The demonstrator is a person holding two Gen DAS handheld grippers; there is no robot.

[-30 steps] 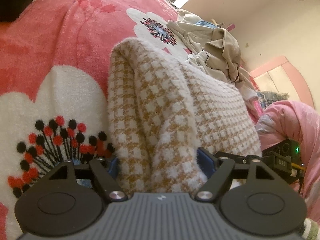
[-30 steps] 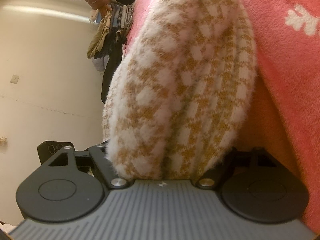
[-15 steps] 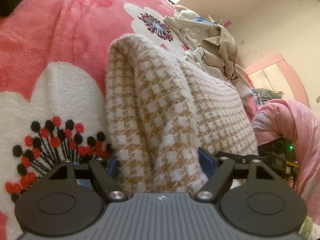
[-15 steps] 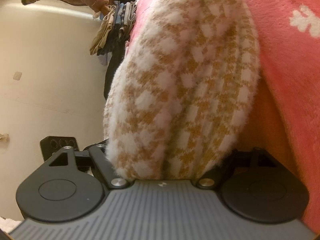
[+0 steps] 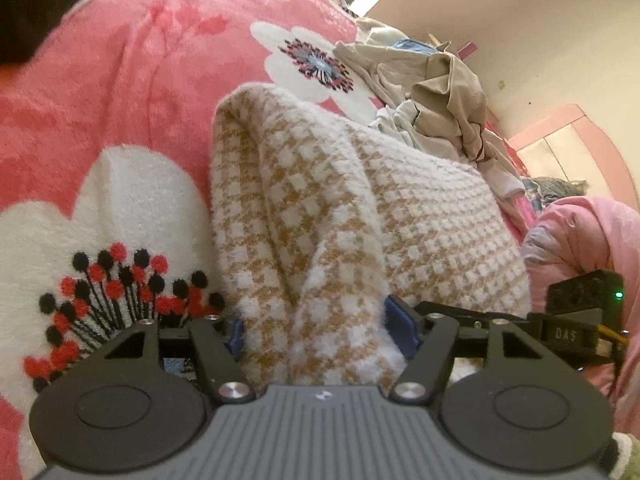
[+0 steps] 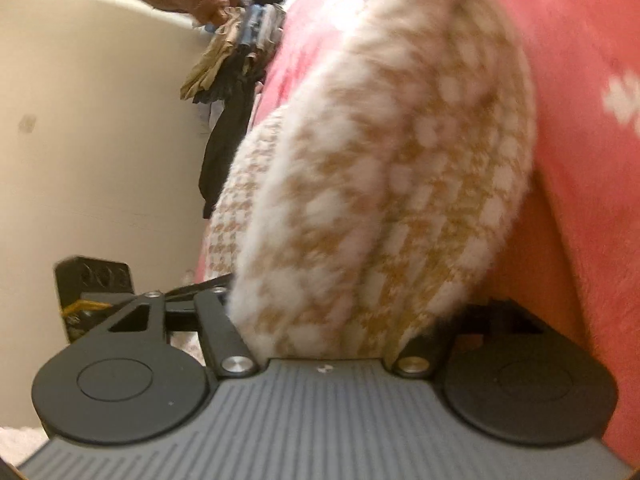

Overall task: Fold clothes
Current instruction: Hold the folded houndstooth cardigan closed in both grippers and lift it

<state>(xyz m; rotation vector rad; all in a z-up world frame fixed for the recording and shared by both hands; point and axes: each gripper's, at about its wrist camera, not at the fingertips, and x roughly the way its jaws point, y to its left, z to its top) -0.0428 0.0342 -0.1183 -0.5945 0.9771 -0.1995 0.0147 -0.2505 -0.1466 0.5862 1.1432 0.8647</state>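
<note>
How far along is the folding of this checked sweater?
Done: the tan-and-white checked sweater lies doubled over on the pink floral blanket. In hand: the left gripper and right gripper are closing on its near edge. Left: the beige clothes pile is unfolded.

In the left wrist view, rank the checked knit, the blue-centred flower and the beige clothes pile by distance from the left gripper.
1. Checked knit: between the closing jaws of the left gripper.
2. Blue-centred flower: on the blanket beyond the knit.
3. Beige clothes pile: farther back, right, near the wall.
</note>
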